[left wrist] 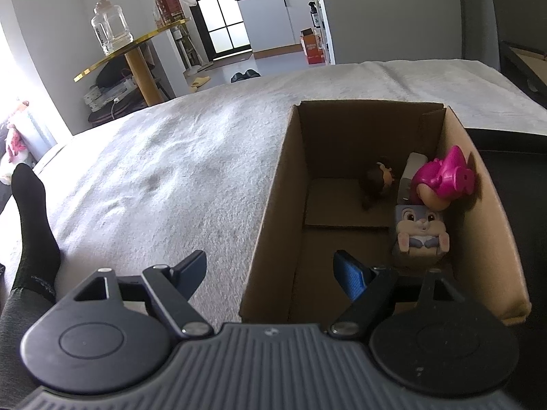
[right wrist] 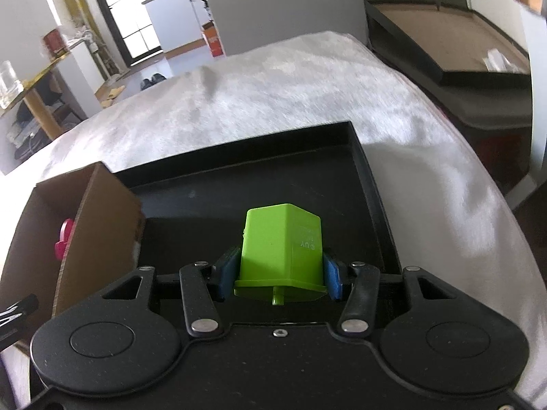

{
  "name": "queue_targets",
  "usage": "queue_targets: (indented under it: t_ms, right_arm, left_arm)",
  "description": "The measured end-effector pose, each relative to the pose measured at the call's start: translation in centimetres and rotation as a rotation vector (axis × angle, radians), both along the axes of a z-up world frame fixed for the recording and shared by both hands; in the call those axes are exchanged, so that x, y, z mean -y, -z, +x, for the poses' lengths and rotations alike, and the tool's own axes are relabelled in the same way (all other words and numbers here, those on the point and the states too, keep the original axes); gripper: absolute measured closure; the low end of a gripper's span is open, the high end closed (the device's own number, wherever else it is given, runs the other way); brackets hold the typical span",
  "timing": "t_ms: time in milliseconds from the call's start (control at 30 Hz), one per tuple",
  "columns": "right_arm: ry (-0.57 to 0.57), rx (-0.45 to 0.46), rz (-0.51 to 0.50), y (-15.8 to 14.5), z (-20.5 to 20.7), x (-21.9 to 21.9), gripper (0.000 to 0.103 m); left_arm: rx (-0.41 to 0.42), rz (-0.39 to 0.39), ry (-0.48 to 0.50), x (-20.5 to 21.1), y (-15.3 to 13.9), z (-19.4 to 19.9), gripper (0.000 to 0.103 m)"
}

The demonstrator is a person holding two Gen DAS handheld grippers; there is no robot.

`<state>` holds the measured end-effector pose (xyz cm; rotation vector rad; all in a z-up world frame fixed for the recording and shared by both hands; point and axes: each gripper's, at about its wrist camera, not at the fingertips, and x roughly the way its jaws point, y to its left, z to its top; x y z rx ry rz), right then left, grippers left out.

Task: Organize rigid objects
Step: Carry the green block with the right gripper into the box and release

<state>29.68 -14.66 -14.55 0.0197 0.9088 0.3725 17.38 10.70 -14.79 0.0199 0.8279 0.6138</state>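
My right gripper (right wrist: 280, 273) is shut on a lime green block (right wrist: 280, 242), its blue pads pressing the block's two sides, above a black tray (right wrist: 369, 184). An open cardboard box (left wrist: 273, 212) stands left of the tray. It holds a pink toy (left wrist: 441, 177), a grey rabbit cube (left wrist: 422, 229), a brown-haired figure (left wrist: 377, 181) and a pale block (left wrist: 412, 167). My left gripper (left wrist: 273, 273) is open and straddles the box's near left wall, one finger outside and one inside, with nothing gripped.
Box and tray rest on a white fleecy blanket (left wrist: 171, 171). A person's leg in a black sock (left wrist: 32, 225) lies at the left edge. A gold-edged side table (left wrist: 136, 44) with a glass jar (left wrist: 111, 27) stands beyond. Dark shelving (right wrist: 461, 78) is at right.
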Motion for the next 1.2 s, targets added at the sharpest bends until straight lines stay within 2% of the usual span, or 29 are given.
queue_targets:
  t_ms: [467,800,1200]
  right_arm:
    - [-0.128,0.124,-0.025,-4.0,-2.4,-4.7,0.053]
    - [-0.208,0.197,-0.043,-5.7,-3.1,-8.8,0.053]
    - [-0.34,0.306,-0.184,-5.2,-3.9,-13.8,0.053]
  left_arm:
    - [0.032,-0.057,0.001,-0.8,-0.6,-1.1,0.023]
    - [0.027,-0.101,-0.002,-1.3,-0.3,-1.2,0.023]
    - [0.043,-0.144,-0.029,-2.6,-0.3,-1.6,0.023]
